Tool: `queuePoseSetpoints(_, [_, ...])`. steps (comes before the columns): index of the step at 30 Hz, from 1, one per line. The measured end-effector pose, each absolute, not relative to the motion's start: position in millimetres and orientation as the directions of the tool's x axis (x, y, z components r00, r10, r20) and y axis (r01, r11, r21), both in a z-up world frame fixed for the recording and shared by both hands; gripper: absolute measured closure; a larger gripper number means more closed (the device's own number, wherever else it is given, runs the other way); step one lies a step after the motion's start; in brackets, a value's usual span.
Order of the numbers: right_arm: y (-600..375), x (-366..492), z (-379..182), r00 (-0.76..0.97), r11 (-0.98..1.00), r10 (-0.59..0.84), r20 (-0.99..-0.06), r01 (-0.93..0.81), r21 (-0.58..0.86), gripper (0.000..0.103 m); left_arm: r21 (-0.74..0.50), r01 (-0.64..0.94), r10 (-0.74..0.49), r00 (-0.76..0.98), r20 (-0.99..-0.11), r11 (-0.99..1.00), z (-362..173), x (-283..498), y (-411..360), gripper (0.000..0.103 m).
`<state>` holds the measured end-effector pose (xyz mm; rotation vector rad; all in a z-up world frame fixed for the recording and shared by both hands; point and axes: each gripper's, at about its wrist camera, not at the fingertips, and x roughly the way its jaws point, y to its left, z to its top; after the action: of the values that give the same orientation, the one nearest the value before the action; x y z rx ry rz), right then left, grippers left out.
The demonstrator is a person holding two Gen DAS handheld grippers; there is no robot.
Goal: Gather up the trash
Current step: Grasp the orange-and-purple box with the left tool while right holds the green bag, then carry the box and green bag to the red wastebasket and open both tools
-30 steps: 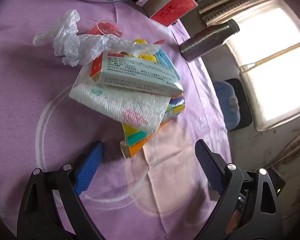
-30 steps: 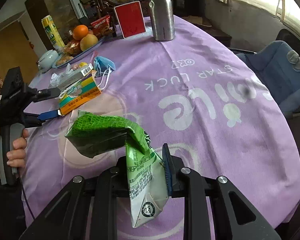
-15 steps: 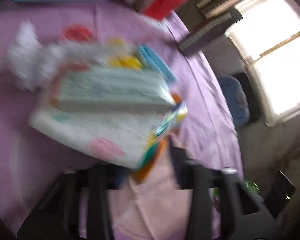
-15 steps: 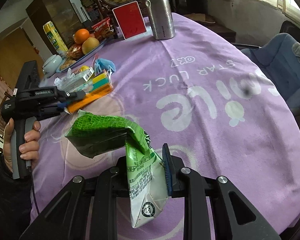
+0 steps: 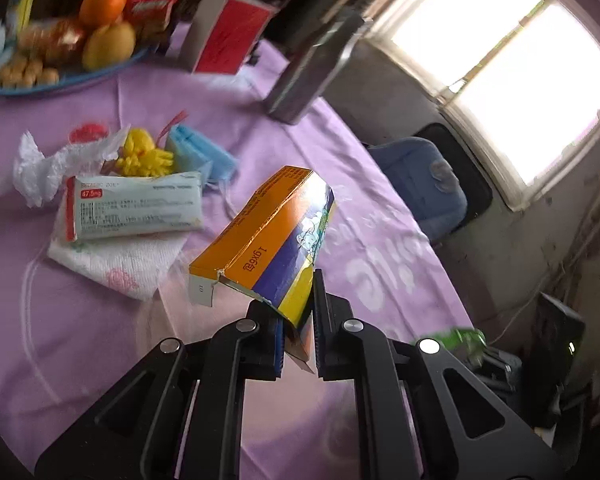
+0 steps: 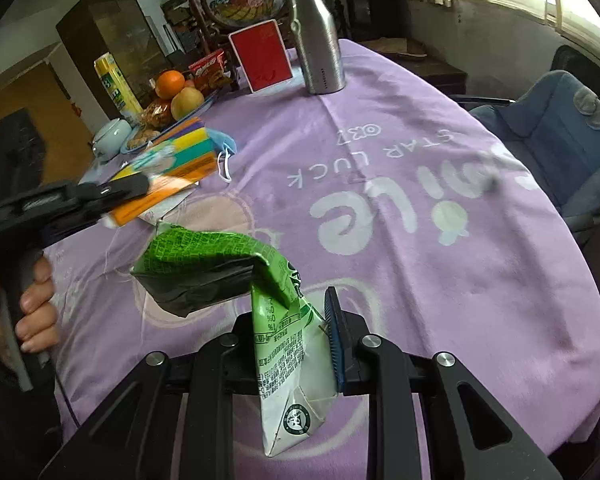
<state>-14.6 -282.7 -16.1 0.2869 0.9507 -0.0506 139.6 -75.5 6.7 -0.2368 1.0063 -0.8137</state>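
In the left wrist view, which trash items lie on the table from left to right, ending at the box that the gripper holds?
Crumpled clear plastic bag → white medicine box lying on a paper napkin → blue face mask → orange box, clamped in the left gripper.

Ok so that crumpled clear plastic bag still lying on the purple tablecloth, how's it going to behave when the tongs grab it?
The plastic bag looks thin and crumpled, so it will probably be floppy and collapse between the pads. It seems very light, so it may drag or flutter rather than resist. One edge lies by the yellow knotted thing and the medicine box, so lifting it could disturb them.
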Motion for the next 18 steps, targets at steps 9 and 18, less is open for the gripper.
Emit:
queuePoseSetpoints(9, [-299,-59,-17,0.598,0.953,0.024,-0.801,0.228,0.199,0.079,-0.449,0.569,-0.666,0.253,-0.701,0.689,8,76,-95,0.09])
queuePoseSetpoints(18, [-334,-118,-4,0.626,0.925,-0.062,-0.777,0.329,0.191,0.079,-0.418,0.627,-0.658,0.205,-0.725,0.657,0,39,-125,0.09])
